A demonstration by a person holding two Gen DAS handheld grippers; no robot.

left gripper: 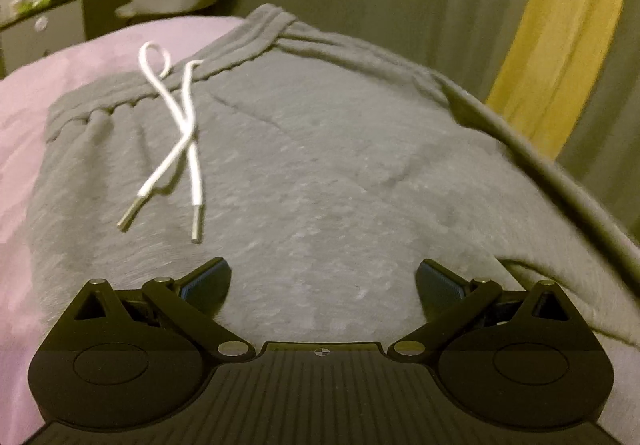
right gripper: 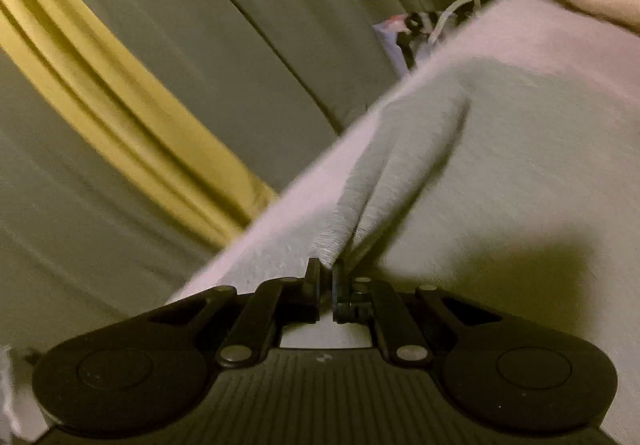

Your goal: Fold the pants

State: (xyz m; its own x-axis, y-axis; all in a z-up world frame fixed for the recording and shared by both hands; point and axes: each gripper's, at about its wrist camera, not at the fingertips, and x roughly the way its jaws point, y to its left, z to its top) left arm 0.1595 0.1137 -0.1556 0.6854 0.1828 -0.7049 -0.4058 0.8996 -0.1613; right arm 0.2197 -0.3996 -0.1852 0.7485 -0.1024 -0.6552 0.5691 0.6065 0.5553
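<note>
1. Your soft grey sweatpants lie spread out on the pink bed cover. This is the thing you are folding.
2. The stretchy waistband is at the far end of the pants, away from your left claw.
3. A white drawstring cord lies crossed on top of the pants, just below the waistband. Its two silver tips point toward you.
4. Your left claw hangs over the pants with its fingers spread wide. Nothing is between them.
5. Your right claw is squeezed tight on a pinched-up ridge of the grey pants. The cloth rises in a fold right from the fingers.
6. Past the pants, on the far side of the bed, hang a grey curtain and a yellow curtain strip.
</note>
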